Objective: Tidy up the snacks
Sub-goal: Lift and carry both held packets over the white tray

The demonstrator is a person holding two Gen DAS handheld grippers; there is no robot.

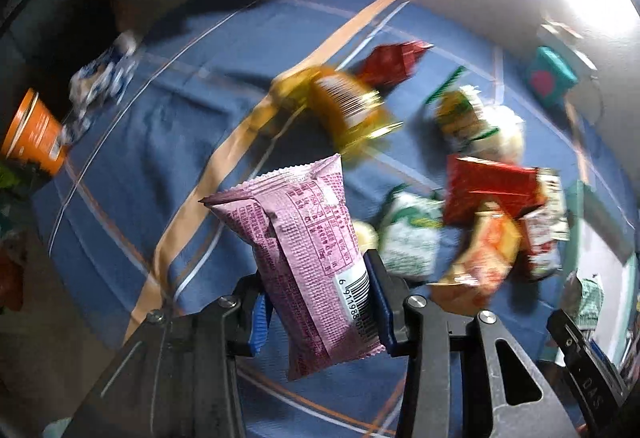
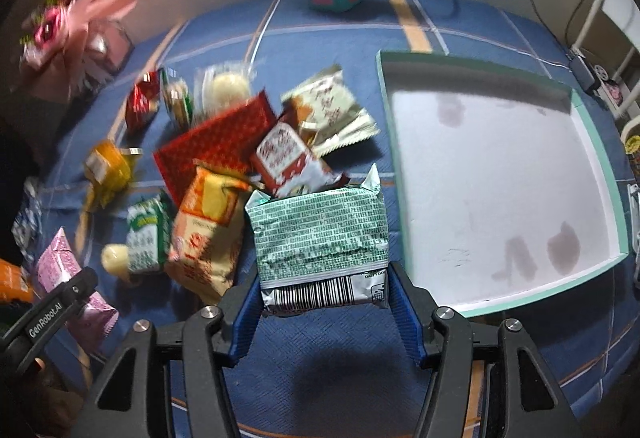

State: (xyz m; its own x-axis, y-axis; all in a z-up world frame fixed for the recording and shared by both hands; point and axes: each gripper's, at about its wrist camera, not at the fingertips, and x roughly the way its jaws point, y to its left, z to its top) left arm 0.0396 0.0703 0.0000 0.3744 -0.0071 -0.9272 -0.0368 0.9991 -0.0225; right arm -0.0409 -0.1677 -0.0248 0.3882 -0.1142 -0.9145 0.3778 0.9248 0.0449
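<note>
Since the empty tray (image 2: pixel 500 178) lies open on the desk (image 2: pixel 320 358), each hand-held gripper carries one snack: right (image 2: pixel 326 294) clamped on the green packet (image 2: pixel 320 238); left (image 1: pixel 316 302) pinching the pink packet (image 1: pixel 304 238).

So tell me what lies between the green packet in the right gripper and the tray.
Nothing: in the right wrist view, only bare blue cloth separates the green packet from the tray.

Strong fisheye bending, dark corner vignette in both views. Glare blown out top right of left wrist view, top left of right wrist view. Loose snack packets (image 1: pixel 492 194) smeared by motion blur; held pink crinkled wrapper (image 1: pixel 304 254) and green-printed foil packet (image 2: pixel 320 242) rendered sharp.
</note>
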